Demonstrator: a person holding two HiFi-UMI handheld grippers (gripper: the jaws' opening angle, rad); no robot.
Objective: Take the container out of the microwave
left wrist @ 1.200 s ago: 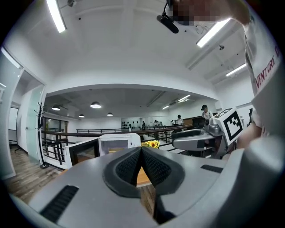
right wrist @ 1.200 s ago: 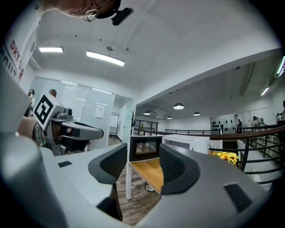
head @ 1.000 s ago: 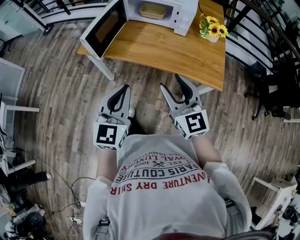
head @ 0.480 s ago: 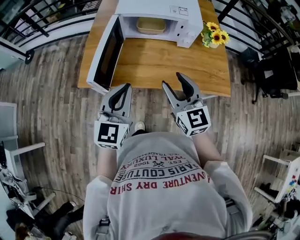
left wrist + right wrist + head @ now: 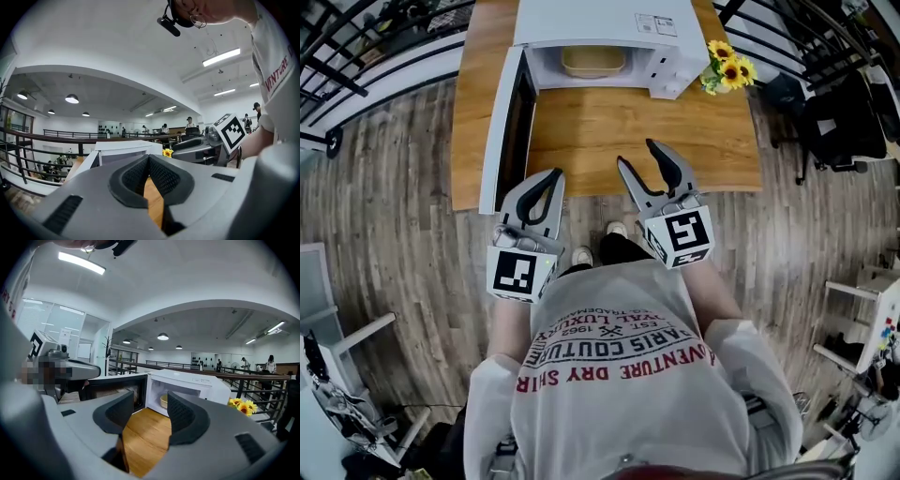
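Observation:
A tan container (image 5: 592, 62) sits inside the white microwave (image 5: 600, 19) at the back of the wooden table (image 5: 609, 122). The microwave door (image 5: 502, 131) stands swung open to the left. My left gripper (image 5: 552, 177) hovers at the table's front edge near the door, shut with nothing in it; its tips meet in the left gripper view (image 5: 149, 158). My right gripper (image 5: 639, 156) is open and empty over the table's front part. The right gripper view looks between the jaws (image 5: 151, 411) at the container (image 5: 164, 401) in the cavity, still well ahead.
A small pot of sunflowers (image 5: 727, 61) stands right of the microwave. Black railings run behind and beside the table. A black chair (image 5: 834, 112) is at the right, and white frames stand at the left and right edges of the wood floor.
The table and microwave have swung round from the upper right to straight ahead. Both grippers have come up to the table's front edge. Neither jaw setting has changed.

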